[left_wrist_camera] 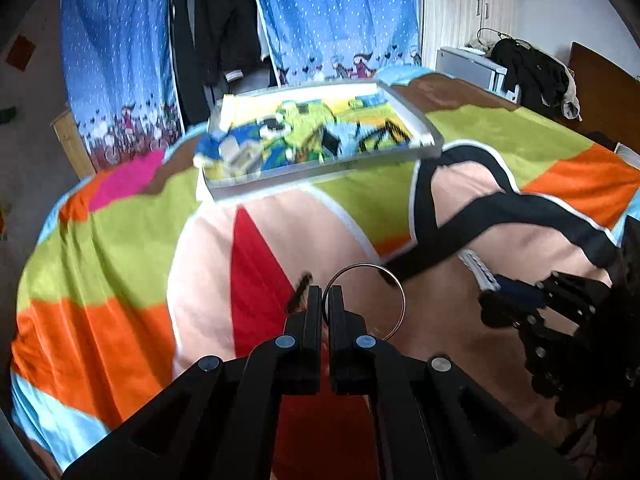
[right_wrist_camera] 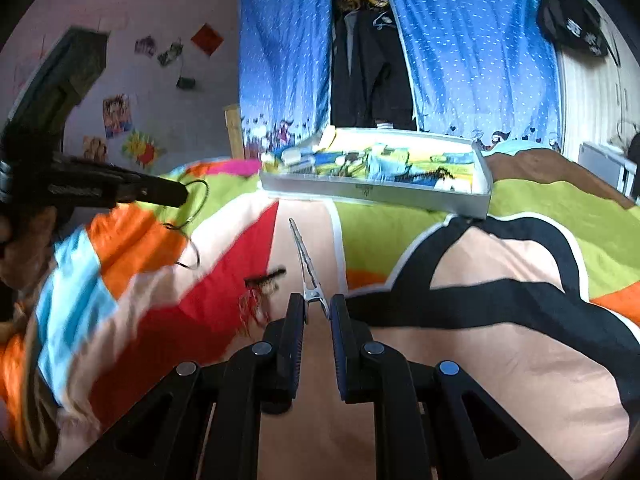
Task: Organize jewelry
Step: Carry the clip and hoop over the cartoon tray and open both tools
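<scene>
My left gripper (left_wrist_camera: 325, 290) is shut on a thin silver hoop (left_wrist_camera: 362, 265), held just above the bedspread. From the right wrist view the hoop (right_wrist_camera: 207, 190) pokes out of the left gripper (right_wrist_camera: 182, 194), and blurred wire loops (right_wrist_camera: 191, 258) trail below it. My right gripper (right_wrist_camera: 317, 298) is shut on the handle end of a silver hair clip (right_wrist_camera: 304, 264) that points away toward the tray. The left wrist view shows the right gripper (left_wrist_camera: 496, 296) and the clip (left_wrist_camera: 476, 268) at the right. A dark tasselled piece (right_wrist_camera: 266, 275) lies on the red patch between the grippers.
A grey tray (left_wrist_camera: 320, 168) with a colourful lining and several small items sits at the far side of the bed; its front wall (right_wrist_camera: 372, 194) faces me. The bedspread (left_wrist_camera: 120, 248) is multicoloured. Blue curtains (left_wrist_camera: 328, 20) and hanging dark clothes stand beyond.
</scene>
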The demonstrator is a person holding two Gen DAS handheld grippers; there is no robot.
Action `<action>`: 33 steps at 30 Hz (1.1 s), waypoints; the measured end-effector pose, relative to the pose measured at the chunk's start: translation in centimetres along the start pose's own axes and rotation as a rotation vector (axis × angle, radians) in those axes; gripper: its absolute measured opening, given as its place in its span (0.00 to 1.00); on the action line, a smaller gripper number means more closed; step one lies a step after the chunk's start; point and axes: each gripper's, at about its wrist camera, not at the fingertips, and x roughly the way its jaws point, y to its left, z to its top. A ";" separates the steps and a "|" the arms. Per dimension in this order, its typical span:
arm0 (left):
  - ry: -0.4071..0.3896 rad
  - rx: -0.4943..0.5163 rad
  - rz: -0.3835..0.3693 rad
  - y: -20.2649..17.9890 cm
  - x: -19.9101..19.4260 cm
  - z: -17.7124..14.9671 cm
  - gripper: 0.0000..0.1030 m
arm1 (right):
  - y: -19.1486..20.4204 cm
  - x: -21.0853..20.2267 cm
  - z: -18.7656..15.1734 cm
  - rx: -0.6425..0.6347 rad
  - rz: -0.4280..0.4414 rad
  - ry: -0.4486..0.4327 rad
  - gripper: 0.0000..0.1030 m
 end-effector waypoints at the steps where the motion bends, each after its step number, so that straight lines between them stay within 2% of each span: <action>1: -0.011 -0.004 -0.007 0.3 0.0 0.6 0.01 | -0.5 -0.1 0.7 0.040 0.023 -0.017 0.13; 4: -0.028 -0.046 -0.035 1.4 0.4 2.4 0.01 | -1.6 0.1 3.0 0.117 0.067 -0.055 0.13; 7: -0.054 -0.082 -0.051 2.6 1.5 4.8 0.01 | -2.5 0.7 5.3 0.126 0.065 -0.092 0.13; 11: -0.122 -0.130 -0.086 4.3 2.9 7.7 0.01 | -4.2 3.1 8.7 0.129 0.038 -0.141 0.13; 15: -0.168 -0.136 -0.123 6.0 5.3 10.4 0.01 | -6.3 6.4 10.6 0.160 -0.008 -0.150 0.13; 19: -0.184 -0.109 -0.120 6.7 8.4 12.3 0.01 | -7.7 9.5 11.0 0.160 -0.043 -0.130 0.13; 25: -0.215 -0.155 -0.134 8.6 12.7 13.7 0.01 | -9.5 13.0 10.7 0.201 -0.072 -0.112 0.13; 33: -0.148 -0.248 -0.186 10.1 16.5 12.9 0.01 | -9.5 15.9 10.3 0.230 -0.077 -0.064 0.13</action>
